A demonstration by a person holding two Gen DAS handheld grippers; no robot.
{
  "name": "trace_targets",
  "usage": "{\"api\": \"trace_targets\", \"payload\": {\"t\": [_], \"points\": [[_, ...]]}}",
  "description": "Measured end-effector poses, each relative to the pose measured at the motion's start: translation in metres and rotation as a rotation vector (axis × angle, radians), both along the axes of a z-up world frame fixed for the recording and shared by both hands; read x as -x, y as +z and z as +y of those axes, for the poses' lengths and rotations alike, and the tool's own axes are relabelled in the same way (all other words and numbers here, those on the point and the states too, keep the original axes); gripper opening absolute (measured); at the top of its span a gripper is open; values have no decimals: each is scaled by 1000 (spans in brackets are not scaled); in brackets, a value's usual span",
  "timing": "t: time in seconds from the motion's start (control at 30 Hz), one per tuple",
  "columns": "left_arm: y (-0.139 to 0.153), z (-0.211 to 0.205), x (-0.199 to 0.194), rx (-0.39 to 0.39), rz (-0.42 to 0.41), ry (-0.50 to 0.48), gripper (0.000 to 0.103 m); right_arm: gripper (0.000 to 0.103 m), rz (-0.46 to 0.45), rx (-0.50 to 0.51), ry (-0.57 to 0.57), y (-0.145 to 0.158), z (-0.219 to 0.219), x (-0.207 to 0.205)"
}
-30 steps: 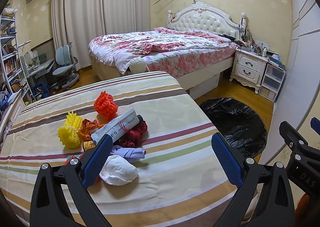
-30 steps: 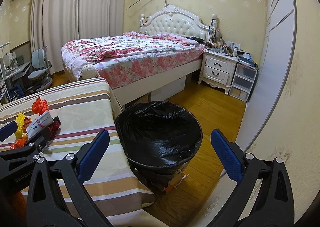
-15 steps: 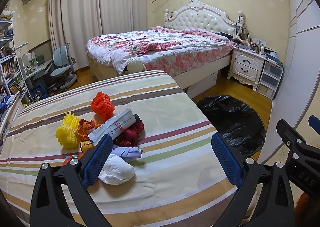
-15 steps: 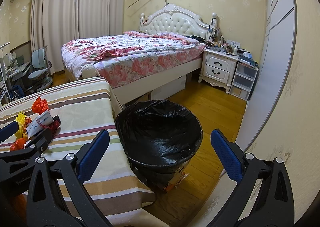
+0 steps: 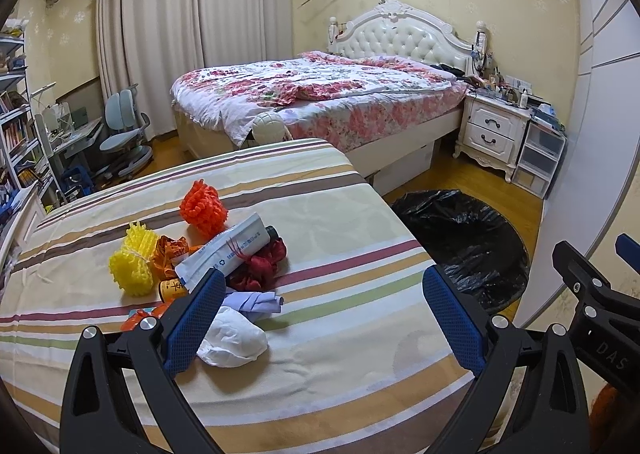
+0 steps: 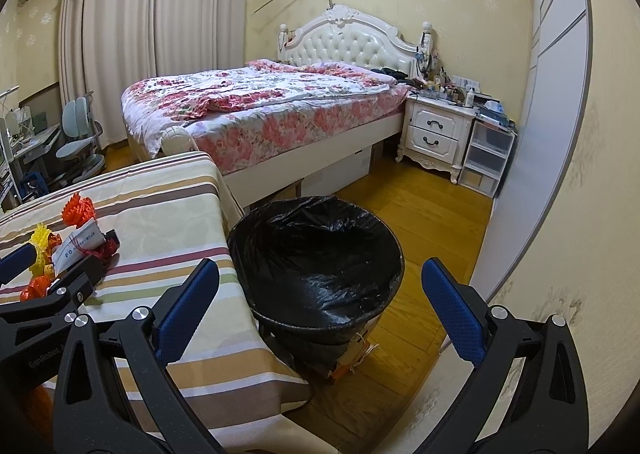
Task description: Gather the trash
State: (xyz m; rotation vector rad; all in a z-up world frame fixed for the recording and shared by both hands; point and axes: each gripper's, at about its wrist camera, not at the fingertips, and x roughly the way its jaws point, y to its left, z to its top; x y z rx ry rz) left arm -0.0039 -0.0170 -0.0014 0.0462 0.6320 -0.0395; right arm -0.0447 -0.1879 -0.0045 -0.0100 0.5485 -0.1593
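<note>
left gripper point(image 5: 320, 318) – jaws wide apart, empty, above the near part of the striped table point(image 5: 340, 213); right gripper point(image 6: 316, 312) – jaws likewise apart, empty, over the black-lined trash bin point(image 6: 320, 254) on the floor beside the table. trash heaped on the table's left: white wad point(image 5: 234, 338) nearest the left gripper, lilac scrap point(image 5: 256, 300), white tube point(image 5: 228, 254), yellow mesh point(image 5: 134, 266), orange mesh point(image 5: 204, 207).

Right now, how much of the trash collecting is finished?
Nothing looks done: the black-lined trash bin shows no trash inside. Nothing is in hand; the left gripper and right gripper are open. The whole pile remains, including the crumpled white tissue and the orange foam net.
</note>
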Motion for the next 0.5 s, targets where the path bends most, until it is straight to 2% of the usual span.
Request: {"api": "trace_targets", "payload": {"t": [0.2,0.3,0.37,0.43,0.5], "points": [[0,5,2,-2,-1,6,96,99,11,-7,5,-5,3,-4],[-1,12,3,-9,-3,19,95,92,19,-6,18,-7,9,-5],[-1,19,2,-13,0,32,90,82,36,-11,36,-9,15,-8],[-3,28,0,-3,20,32,77,82,46,-17,50,-10,18,-11],[-7,39,-1,8,43,45,77,81,51,-13,64,-12,26,-11]]}}
